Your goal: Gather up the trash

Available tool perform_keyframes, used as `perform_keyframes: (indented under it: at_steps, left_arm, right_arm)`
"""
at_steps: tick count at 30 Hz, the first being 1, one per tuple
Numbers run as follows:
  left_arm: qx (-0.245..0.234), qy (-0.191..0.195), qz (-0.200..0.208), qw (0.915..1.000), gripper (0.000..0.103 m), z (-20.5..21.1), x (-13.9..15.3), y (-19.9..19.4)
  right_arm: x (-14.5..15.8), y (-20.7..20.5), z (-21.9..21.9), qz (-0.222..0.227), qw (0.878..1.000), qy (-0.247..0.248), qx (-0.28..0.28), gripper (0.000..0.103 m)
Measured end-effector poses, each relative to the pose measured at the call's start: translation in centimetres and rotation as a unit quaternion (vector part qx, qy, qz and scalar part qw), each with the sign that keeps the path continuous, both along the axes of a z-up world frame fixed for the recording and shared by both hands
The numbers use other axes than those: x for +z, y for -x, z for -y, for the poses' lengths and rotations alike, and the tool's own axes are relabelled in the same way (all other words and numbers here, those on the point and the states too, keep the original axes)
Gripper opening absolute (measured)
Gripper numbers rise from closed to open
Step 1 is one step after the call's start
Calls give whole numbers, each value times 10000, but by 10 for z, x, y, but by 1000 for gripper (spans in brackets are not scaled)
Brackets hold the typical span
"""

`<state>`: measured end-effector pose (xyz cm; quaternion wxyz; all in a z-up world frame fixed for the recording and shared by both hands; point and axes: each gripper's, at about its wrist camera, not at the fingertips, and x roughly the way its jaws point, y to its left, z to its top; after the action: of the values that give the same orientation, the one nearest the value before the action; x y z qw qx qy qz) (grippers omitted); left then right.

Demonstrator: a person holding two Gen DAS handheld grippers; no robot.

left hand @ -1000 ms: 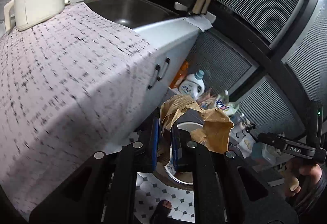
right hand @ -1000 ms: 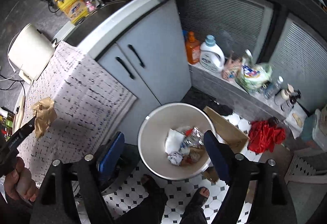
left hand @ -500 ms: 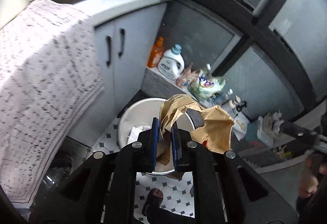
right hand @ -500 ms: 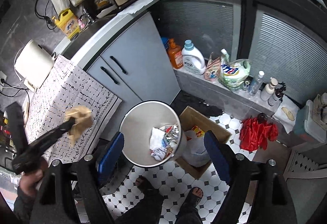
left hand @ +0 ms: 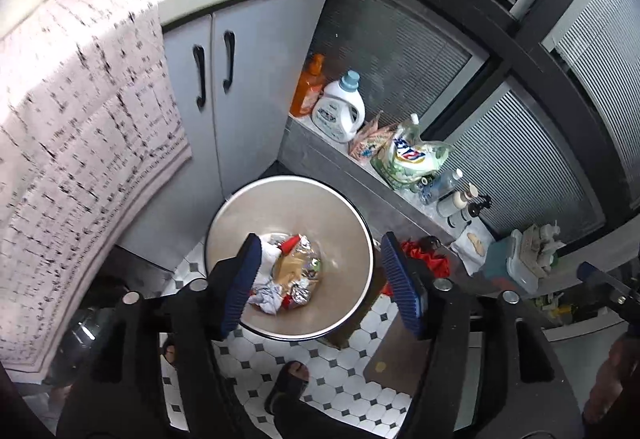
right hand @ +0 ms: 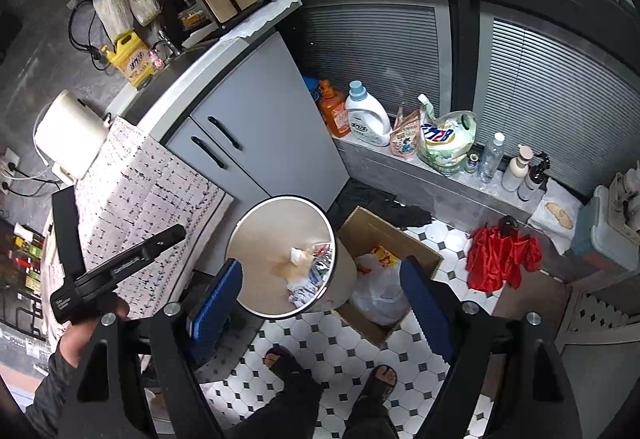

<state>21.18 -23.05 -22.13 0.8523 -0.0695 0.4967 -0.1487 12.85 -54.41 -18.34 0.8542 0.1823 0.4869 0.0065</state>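
Note:
A round metal trash bin (left hand: 352, 215) stands on the tiled floor beside the grey cabinet. It holds crumpled trash: white tissue, foil, red scraps and a brown paper piece (left hand: 289, 267). My left gripper (left hand: 322, 281) is open and empty, directly above the bin. My right gripper (right hand: 320, 303) is open and empty, higher up, looking down at the same bin (right hand: 264, 223). The left gripper's body (right hand: 120, 263) shows at the left of the right wrist view.
A cardboard box (right hand: 384, 235) with a plastic bag stands right of the bin. A ledge holds detergent bottles (right hand: 366, 119) and a refill pouch (right hand: 446, 141). A red cloth (right hand: 500, 259) lies on the floor. A patterned cloth (left hand: 76, 143) hangs over the counter. My feet are below.
The left gripper moved from the counter to over the bin, opened and dropped the brown paper, which now lies in the bin. The right gripper rose and stayed open.

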Motion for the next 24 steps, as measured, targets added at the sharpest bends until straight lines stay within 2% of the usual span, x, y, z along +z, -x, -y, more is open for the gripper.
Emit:
perform_keyframes:
  at_steps: [6, 8, 10, 13, 16, 21, 24]
  left_arm:
    - [356, -173, 282, 9988, 76, -26, 41, 22]
    - [492, -238, 455, 9975, 83, -39, 58, 31]
    - [651, -295, 629, 9955, 86, -53, 74, 40]
    - [851, -294, 804, 9927, 87, -75, 98, 51]
    - [1005, -435, 1062, 9883, 96, -94, 122, 64]
    - [1156, -406, 1466, 9816, 97, -133, 158, 93]
    - [1370, -369, 1608, 9767, 97, -159, 178, 114]
  right_arm:
    - [-6, -7, -9, 25, 9993, -286, 235, 80]
    - [-4, -12, -16, 74, 9989, -306, 336, 80]
    - [2, -16, -24, 160, 9985, -331, 406, 81]
    - [19, -20, -39, 373, 9975, -349, 491, 88]
    - [38, -21, -57, 608, 9962, -232, 574, 94]
    - [72, -18, -98, 916, 9925, -6, 804, 95]
    - [89, -13, -124, 876, 9922, 59, 882, 95]
